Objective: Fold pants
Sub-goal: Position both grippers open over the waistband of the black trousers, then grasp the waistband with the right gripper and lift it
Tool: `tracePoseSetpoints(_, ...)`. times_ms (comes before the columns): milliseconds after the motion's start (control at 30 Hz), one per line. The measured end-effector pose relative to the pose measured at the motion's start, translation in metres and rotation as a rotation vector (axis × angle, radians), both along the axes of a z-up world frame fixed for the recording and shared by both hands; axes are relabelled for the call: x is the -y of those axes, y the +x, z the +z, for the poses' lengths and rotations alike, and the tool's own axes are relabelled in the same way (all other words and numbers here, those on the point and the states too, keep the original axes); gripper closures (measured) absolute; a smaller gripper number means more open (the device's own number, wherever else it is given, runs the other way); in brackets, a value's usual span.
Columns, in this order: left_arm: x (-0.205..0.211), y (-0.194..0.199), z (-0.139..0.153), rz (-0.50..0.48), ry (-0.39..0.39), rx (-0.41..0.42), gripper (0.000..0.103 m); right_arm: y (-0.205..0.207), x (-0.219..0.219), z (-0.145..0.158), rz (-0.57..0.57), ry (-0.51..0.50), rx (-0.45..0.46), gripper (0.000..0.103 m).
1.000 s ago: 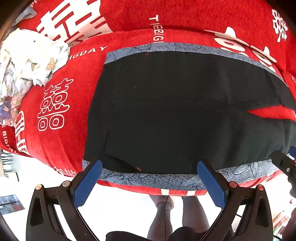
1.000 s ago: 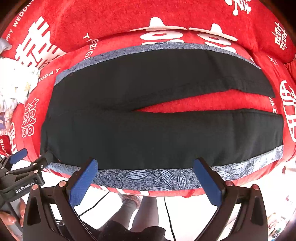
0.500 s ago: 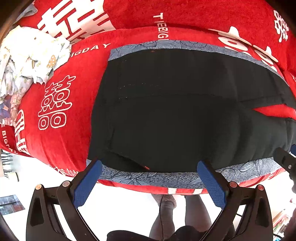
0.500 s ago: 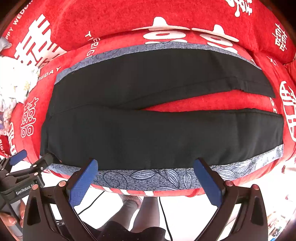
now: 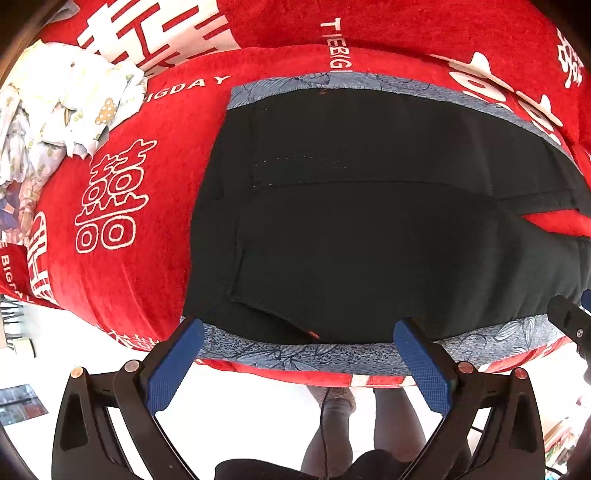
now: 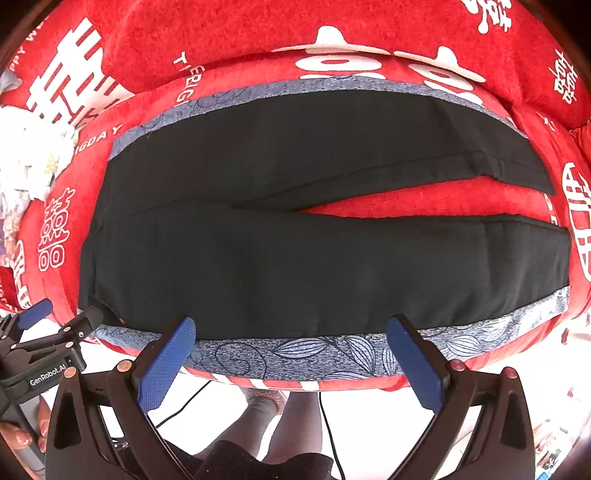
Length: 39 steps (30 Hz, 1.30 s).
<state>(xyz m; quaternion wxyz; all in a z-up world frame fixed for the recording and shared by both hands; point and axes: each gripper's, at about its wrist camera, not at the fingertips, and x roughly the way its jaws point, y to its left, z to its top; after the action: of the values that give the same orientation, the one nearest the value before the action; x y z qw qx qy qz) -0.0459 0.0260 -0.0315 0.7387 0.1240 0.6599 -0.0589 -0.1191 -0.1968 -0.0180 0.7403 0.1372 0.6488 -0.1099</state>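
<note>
Black pants point(image 6: 295, 258) lie flat on a blue-grey patterned cloth point(image 6: 295, 356) over a red sofa cover, waist to the left, the two legs spread apart to the right. In the left wrist view the waist end point(image 5: 351, 240) fills the middle. My left gripper point(image 5: 299, 354) is open and empty, at the near edge by the waist corner. My right gripper point(image 6: 291, 350) is open and empty, at the near edge below the nearer leg. The left gripper also shows in the right wrist view point(image 6: 59, 325).
A crumpled pale floral garment point(image 5: 55, 122) lies on the sofa at the far left. Red cushions with white lettering point(image 6: 295, 29) rise behind the pants. The person's legs point(image 6: 269, 417) and a cable stand on the white floor below the sofa edge.
Both grippers have moved slightly closer to the sofa's near edge; the pants look a little larger. Nothing was grasped; the pants lie as before.
</note>
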Motion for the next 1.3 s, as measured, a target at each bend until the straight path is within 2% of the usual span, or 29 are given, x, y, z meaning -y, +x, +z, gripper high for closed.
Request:
tracePoseSetpoints(733,-0.014,-0.004,-0.012,0.022,0.002,-0.012,0.000,0.006,-0.011,-0.013,0.019,0.005,-0.011,0.000)
tracePoseSetpoints(867,-0.015,-0.006,-0.012,0.025,-0.025,-0.008,0.000,0.005,-0.008,-0.013,0.009,0.027,0.009,0.000)
tracePoseSetpoints(933,-0.020,-0.006,-0.012,0.044,-0.087,-0.014,0.000,0.003,-0.004,-0.014,-0.008,0.092,0.039,0.000)
tracePoseSetpoints(1033,-0.032,-0.006,-0.013,0.087,-0.199,-0.029,0.000,-0.006,0.011,-0.024,-0.078,0.327,0.112,0.001)
tracePoseSetpoints(1100,-0.038,-0.006,-0.016,0.099,-0.255,-0.039,0.000,-0.016,0.019,-0.037,-0.122,0.449,0.129,0.016)
tracePoseSetpoints(1133,-0.040,-0.008,-0.017,0.102,-0.274,-0.044,0.000,-0.022,0.022,-0.046,-0.145,0.504,0.124,0.037)
tracePoseSetpoints(1167,-0.043,-0.009,-0.019,0.105,-0.298,-0.053,0.000,-0.028,0.025,-0.058,-0.171,0.559,0.107,0.043)
tracePoseSetpoints(1300,-0.055,-0.012,-0.030,0.134,-0.397,-0.101,0.000,-0.058,0.030,-0.101,-0.263,0.735,0.057,0.043)
